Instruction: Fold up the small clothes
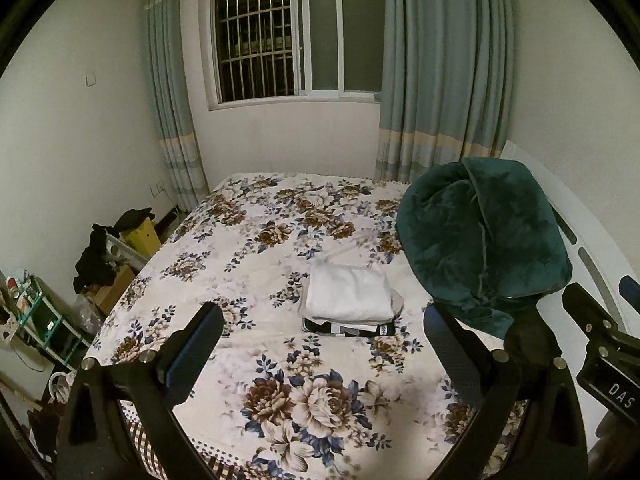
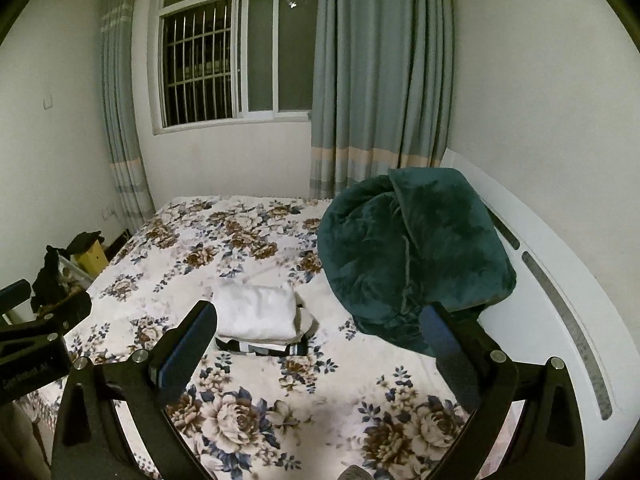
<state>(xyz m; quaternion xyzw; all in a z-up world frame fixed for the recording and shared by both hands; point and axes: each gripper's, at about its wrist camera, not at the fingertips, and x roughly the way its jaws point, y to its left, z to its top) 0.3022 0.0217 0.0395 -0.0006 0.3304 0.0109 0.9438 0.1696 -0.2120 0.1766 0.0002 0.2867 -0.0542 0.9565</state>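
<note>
A small stack of folded clothes (image 1: 349, 300) lies in the middle of the floral bed (image 1: 256, 248): a white piece on top, a black-and-white patterned piece under it. It also shows in the right wrist view (image 2: 258, 314). My left gripper (image 1: 324, 328) is open and empty, held above the bed's near part, short of the stack. My right gripper (image 2: 320, 330) is open and empty too, to the right of the left one, its body showing at the right edge of the left wrist view (image 1: 600, 336).
A bulky dark green blanket (image 1: 484, 240) is heaped at the bed's right side against the white headboard (image 2: 560, 280). Dark clothes, a yellow box (image 1: 142, 232) and a cluttered shelf (image 1: 36, 312) stand on the floor left of the bed. Window and curtains behind.
</note>
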